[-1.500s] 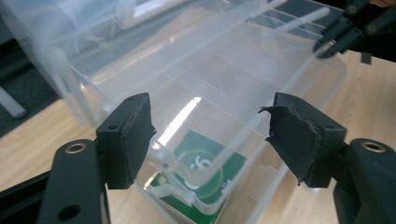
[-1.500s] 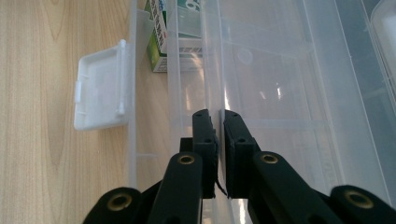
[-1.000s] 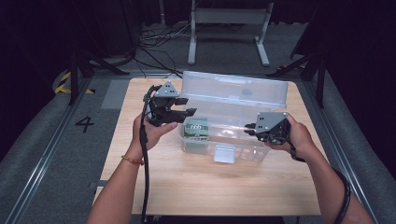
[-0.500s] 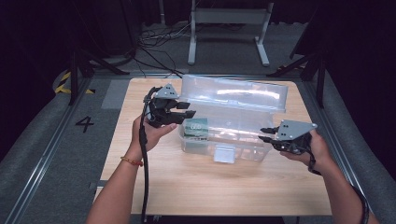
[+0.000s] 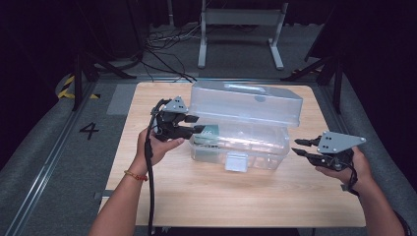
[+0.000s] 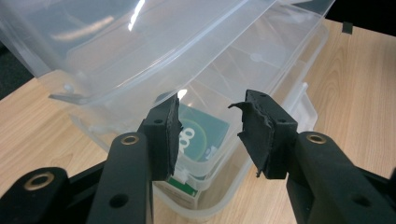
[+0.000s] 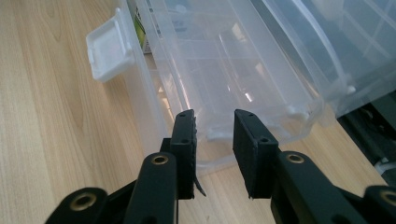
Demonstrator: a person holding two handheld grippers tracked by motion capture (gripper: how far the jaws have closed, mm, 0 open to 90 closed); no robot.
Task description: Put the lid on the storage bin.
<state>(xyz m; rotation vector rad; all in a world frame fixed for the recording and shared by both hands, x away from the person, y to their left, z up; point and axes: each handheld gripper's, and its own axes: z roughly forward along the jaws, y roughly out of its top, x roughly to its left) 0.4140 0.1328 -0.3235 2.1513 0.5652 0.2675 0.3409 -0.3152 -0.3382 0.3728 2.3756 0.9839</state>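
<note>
A clear plastic box (image 5: 255, 145) stands on the wooden table (image 5: 196, 196) with its lid (image 5: 246, 103) swung up and back. A green pack (image 5: 209, 132) lies in its left end, also seen as the green pack (image 6: 205, 133) just beyond my left jaws. My left gripper (image 5: 198, 124) is at the box's left end rim; its jaws have just been opening, and the left gripper (image 6: 210, 107) has nothing pressed between them. My right gripper (image 5: 296, 146) hovers off the box's right end; its jaws have just been opening, and the right gripper (image 7: 214, 119) is empty.
A white latch flap (image 5: 236, 161) hangs at the box's front middle, seen too as the latch flap (image 7: 109, 49). Bare tabletop lies in front of the box and to its right. Dark floor, cables and a metal stand (image 5: 241, 29) lie beyond the table.
My right gripper has pulled away from the box's right front to the right, and its jaws stand wider. The left hand has stayed at the left end.
</note>
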